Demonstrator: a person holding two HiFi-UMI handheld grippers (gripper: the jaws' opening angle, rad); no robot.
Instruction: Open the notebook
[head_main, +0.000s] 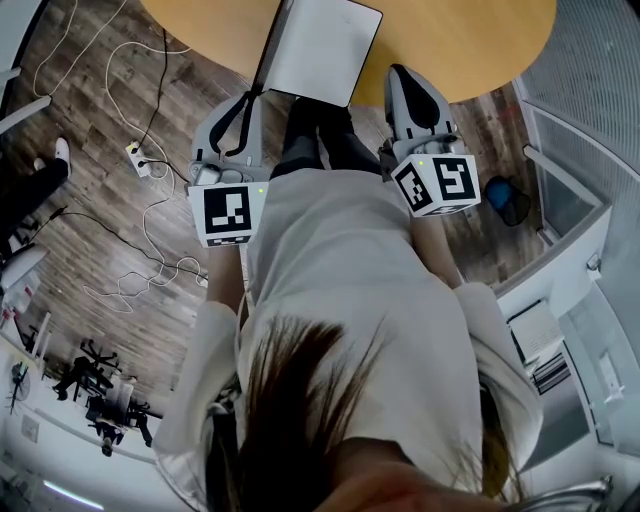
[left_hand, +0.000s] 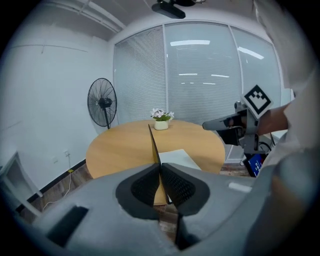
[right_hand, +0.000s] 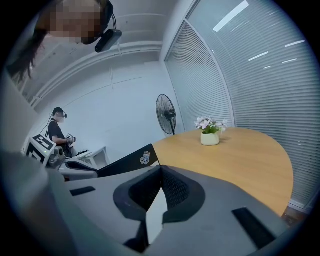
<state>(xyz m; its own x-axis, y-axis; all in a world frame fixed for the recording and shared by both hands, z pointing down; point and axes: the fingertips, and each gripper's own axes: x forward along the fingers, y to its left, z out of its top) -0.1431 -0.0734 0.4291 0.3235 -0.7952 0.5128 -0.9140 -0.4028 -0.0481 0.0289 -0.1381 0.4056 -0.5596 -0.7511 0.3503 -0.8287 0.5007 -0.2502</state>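
Note:
The notebook lies on the near edge of the round table with its white page (head_main: 325, 45) facing up. Its thin dark cover (left_hand: 151, 145) stands upright at the page's left side. My left gripper (left_hand: 159, 172) is shut on the cover's near edge, and it is also visible from above (head_main: 256, 95). A small sticker marks the cover (right_hand: 131, 161) in the right gripper view. My right gripper (right_hand: 160, 175) is shut and hangs by the page's right edge (head_main: 397, 72). White shows in the slit under its pads. I cannot tell whether it touches the page.
A small white pot of flowers (left_hand: 161, 120) stands at the far side of the wooden table (head_main: 470, 40). A floor fan (left_hand: 102, 102) stands by the blinds. Cables and a power strip (head_main: 138, 155) lie on the floor to my left. Another person (right_hand: 57, 132) stands far off.

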